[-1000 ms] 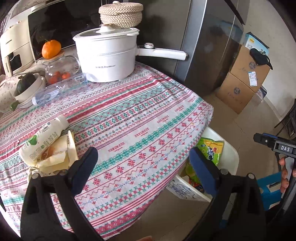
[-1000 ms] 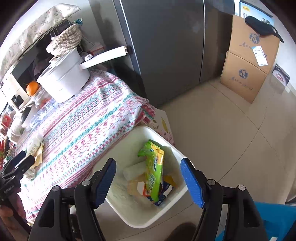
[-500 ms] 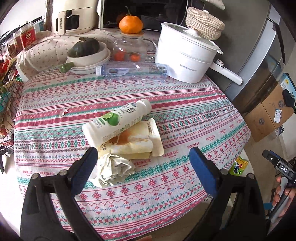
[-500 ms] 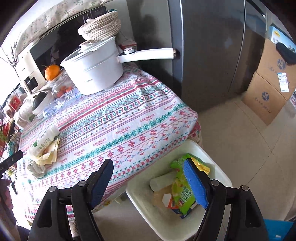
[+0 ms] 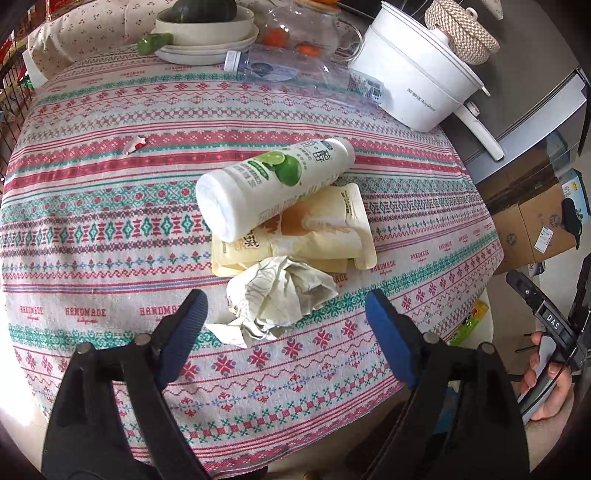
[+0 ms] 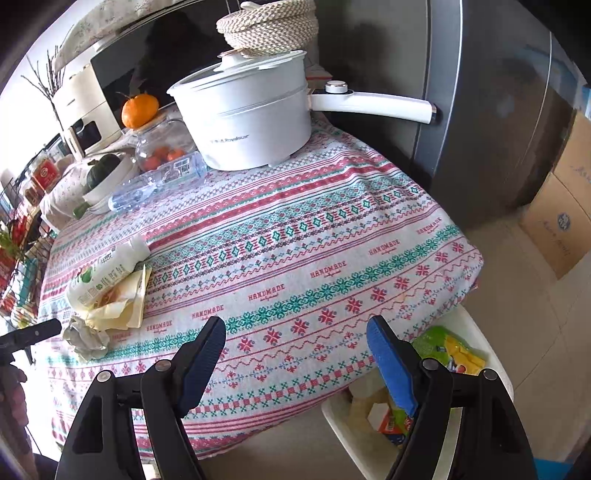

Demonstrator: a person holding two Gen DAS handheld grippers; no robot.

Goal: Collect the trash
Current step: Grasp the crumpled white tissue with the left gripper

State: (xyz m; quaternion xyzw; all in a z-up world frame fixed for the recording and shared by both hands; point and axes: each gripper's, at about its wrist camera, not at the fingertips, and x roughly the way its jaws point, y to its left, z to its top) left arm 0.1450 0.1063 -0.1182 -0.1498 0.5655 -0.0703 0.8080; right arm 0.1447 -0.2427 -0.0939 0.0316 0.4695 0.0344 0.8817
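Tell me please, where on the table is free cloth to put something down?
Free: the wide stretch of tablecloth between the white pot and the table's near edge, right of the yogurt bottle. Crowded: the far side with the pot, clear bottle and bowl, and the trash pile around the crumpled paper.

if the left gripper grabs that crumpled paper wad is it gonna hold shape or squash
The paper wad looks loosely crumpled with open folds, so it will likely squash flat between the pads. It is probably very light, so it should lift easily. One edge seems to touch the pouch under the bottle, so those may get nudged.
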